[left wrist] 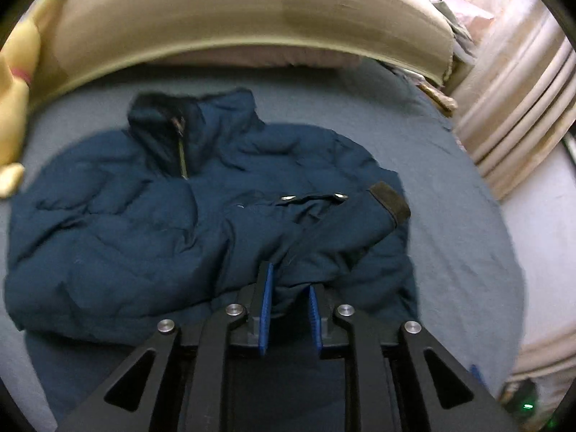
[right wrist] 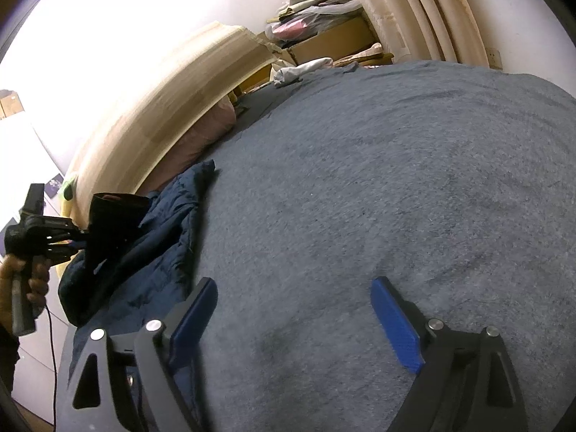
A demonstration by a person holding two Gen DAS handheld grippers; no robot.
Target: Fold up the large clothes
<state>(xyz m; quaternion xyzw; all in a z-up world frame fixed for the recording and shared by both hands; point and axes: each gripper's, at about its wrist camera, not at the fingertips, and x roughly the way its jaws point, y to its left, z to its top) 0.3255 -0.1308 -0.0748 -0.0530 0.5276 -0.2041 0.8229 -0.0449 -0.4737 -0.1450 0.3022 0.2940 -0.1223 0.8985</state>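
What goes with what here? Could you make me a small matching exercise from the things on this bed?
Things:
1. puffy navy-blue jacket
2. left gripper
3. right gripper
4. yellow plush toy

States:
A. jaws wide apart over bare blanket
B. lying spread on the grey-blue bed blanket
C. at the headboard's end
D. pinching jacket fabric

Pairs: 1-B, 2-D, 3-A, 4-C

I count one jacket (left wrist: 151,223) on one bed (left wrist: 450,216), with two metal snaps (left wrist: 288,198) showing on its front. I have two hand-held grippers: left (left wrist: 288,288) and right (right wrist: 293,309). One yellow plush (left wrist: 14,115) sits beside one headboard (left wrist: 234,10).
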